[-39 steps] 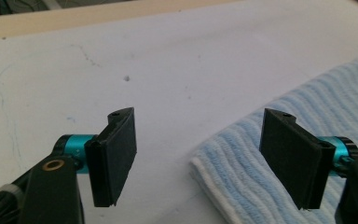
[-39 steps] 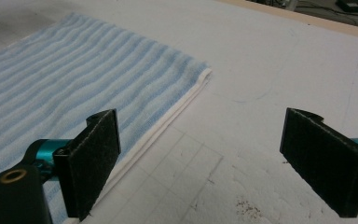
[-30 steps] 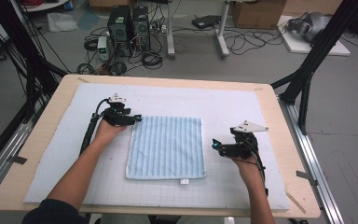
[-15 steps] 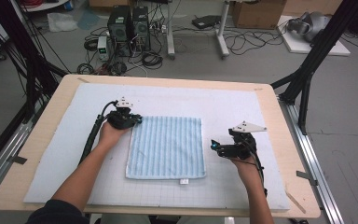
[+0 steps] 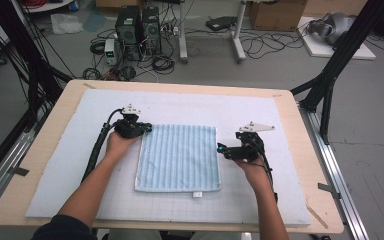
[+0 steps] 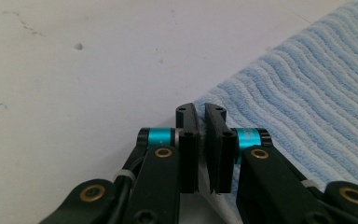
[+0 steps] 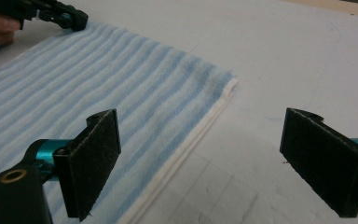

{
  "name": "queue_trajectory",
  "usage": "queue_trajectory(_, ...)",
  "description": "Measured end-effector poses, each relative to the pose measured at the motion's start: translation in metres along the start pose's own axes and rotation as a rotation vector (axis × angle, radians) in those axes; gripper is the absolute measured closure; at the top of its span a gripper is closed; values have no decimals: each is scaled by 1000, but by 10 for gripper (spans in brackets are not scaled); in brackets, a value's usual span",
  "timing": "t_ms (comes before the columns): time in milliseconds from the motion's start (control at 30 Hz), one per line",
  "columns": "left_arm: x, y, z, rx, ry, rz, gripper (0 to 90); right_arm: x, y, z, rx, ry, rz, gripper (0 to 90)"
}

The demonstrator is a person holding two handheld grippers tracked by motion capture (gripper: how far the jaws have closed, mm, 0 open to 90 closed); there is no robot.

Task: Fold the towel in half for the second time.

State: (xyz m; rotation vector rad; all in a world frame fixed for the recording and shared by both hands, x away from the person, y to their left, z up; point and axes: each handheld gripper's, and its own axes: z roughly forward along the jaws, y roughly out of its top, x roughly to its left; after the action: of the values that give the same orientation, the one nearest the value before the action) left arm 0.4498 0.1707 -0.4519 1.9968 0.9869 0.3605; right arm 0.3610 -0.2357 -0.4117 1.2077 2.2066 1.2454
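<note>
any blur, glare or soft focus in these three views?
High view: even light, no glare, slightly soft; towel stripes readable. Left gripper view: fingers sharp; the towel stays fairly crisp too. Right gripper view: near fingers soft-edged and dark, towel edge in focus, left gripper at top corner blurred; faint shadows under the fingers.

Towel point(image 5: 178, 157) on mat point(image 5: 60, 170), between left gripper point(image 5: 141, 128), right gripper point(image 5: 222, 148).

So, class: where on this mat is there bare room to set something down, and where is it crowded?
Bare patches of the mat: left of the towel beyond the left forearm, the strip behind the towel, the front strip, and right of the right gripper. Crowded: the towel's far left corner at the left gripper, and its right edge.
</note>
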Motion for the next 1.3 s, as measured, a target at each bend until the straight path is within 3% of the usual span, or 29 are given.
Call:
queue_trajectory(133, 1, 0, 0, 1, -4, -4, 839, -3, 17, 22, 43, -10, -30, 115)
queue_trajectory(233, 1, 0, 0, -1, -5, -5, 839, -7, 26, 37, 66, -10, -26, 116)
queue_trajectory(400, 1, -1, 0, -1, -9, -8, 838, -12, 32, 61, 116, -10, -47, 116)
queue_trajectory(633, 1, -1, 0, -2, -10, -10, 837, -18, 36, 82, 130, -20, -22, 177)
queue_trajectory(700, 1, -1, 0, -4, -11, -15, 837, -20, 35, 87, 141, -9, -7, 280)
queue_trajectory(800, 2, -1, 0, -2, -13, -14, 837, -21, 34, 93, 151, 0, -5, 313)
queue_trajectory(1000, 1, -1, 0, -4, -12, -13, 837, -22, 31, 96, 185, 4, -11, 528)
queue_trajectory(1033, 1, -1, 0, -4, -11, -12, 837, -22, 32, 96, 187, 0, -23, 548)
queue_trajectory(1167, 1, -1, -1, -2, -13, -10, 838, -15, 34, 97, 201, 30, -65, 788)
queue_trajectory(1233, 2, -1, -1, -7, -24, -24, 841, -12, 35, 97, 208, 19, -98, 818)
queue_trajectory(1300, 6, -1, -3, -21, -33, -56, 843, -12, 37, 96, 198, 4, -98, 824)
